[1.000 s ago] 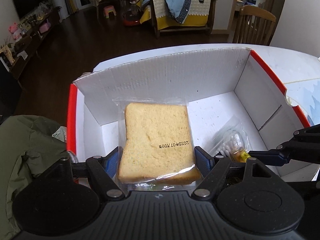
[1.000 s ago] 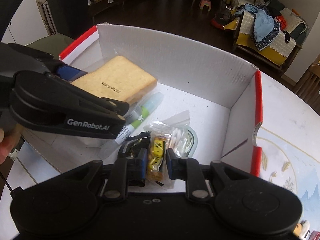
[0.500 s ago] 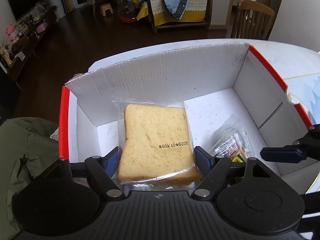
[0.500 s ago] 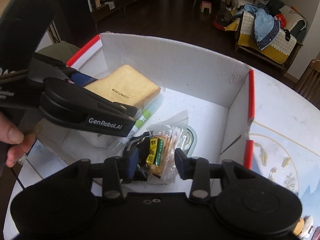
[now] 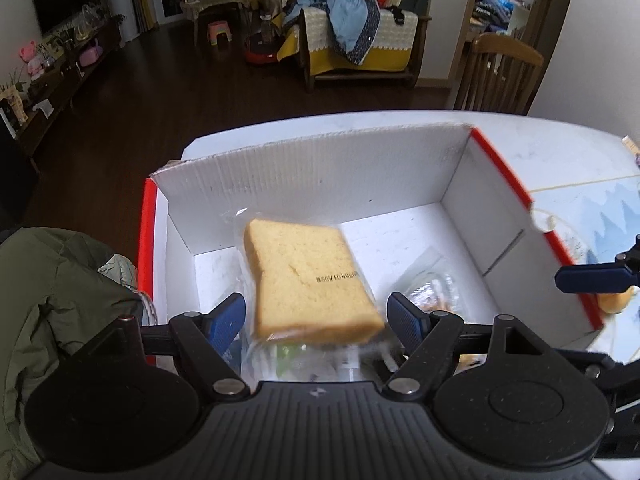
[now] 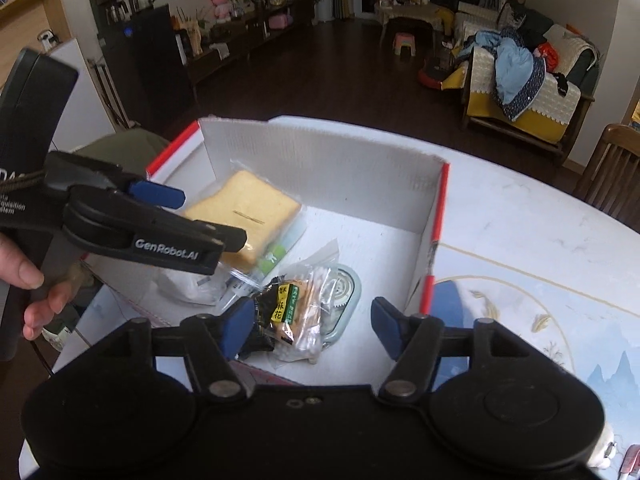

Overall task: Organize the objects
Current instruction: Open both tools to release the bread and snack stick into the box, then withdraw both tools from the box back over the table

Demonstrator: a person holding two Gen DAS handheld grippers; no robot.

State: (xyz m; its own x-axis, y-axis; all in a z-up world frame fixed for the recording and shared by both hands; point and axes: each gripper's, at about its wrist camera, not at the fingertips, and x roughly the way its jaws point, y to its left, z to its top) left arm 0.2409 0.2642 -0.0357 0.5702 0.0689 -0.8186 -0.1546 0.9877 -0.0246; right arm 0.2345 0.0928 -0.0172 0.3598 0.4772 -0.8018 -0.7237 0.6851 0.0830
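An open white corrugated cardboard box with red edges (image 5: 320, 184) sits on the pale marble-patterned worktop (image 6: 520, 220), and the loose items lie inside it. Against the box's far-left corner rests the slice of pale yellow bread sealed in a clear plastic wrapper (image 5: 308, 276) (a printed date line runs across its face), tilted slightly, with a green-and-white tube in a clear bag (image 6: 276, 256) poking out from under its near edge. To the right of the tube lies the small clear snack packet with a black, yellow and green label (image 6: 294, 308), partly over a pale green rounded tin (image 6: 344, 296).

The left tongs (image 5: 316, 316) hang above the bread with both blue pads (image 5: 228, 316) standing clear of the wrapper on either side: wide apart, gripping nothing. A hand (image 6: 28, 280) shows at the left edge of the right wrist view, wrapped around this tool's handle.

The right tongs (image 6: 308, 324) are over the near part of the box, their jaws opening; the snack packet lies below, between the pads, with the left one close beside it and the right one well clear, so nothing is held.

An olive-green jacket (image 5: 52, 300) is bunched just left of the box.
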